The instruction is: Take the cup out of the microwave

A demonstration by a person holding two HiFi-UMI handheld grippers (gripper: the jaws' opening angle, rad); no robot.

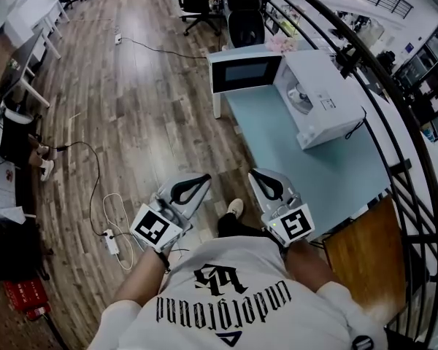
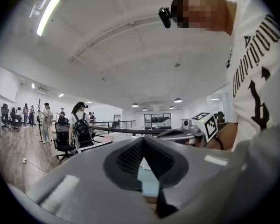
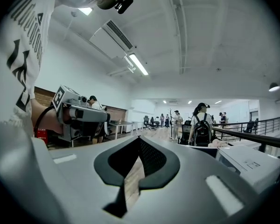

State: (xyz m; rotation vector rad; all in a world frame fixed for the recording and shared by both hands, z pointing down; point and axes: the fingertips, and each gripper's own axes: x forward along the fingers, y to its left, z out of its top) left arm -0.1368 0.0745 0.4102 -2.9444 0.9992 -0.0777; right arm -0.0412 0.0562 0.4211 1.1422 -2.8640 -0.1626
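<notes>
A white microwave (image 1: pixel 325 100) stands on a pale blue table (image 1: pixel 328 177), its door (image 1: pixel 242 74) swung open. In the cavity a round grey shape (image 1: pixel 300 98) shows; I cannot tell whether it is the cup. Both grippers are held close to the person's body, well short of the table. My left gripper (image 1: pixel 204 179) is shut with nothing in it, and so is my right gripper (image 1: pixel 254 173). The left gripper view has its jaw tips (image 2: pixel 143 139) meeting. In the right gripper view the tips (image 3: pixel 139 138) meet too, and the microwave (image 3: pixel 252 162) lies ahead to the right.
A curved black railing (image 1: pixel 416 159) runs along the table's right side. Office chairs (image 1: pixel 244 20) stand beyond the microwave. A power strip and cables (image 1: pixel 111 239) lie on the wood floor at the left, near desks (image 1: pixel 29 57). People stand in the distance.
</notes>
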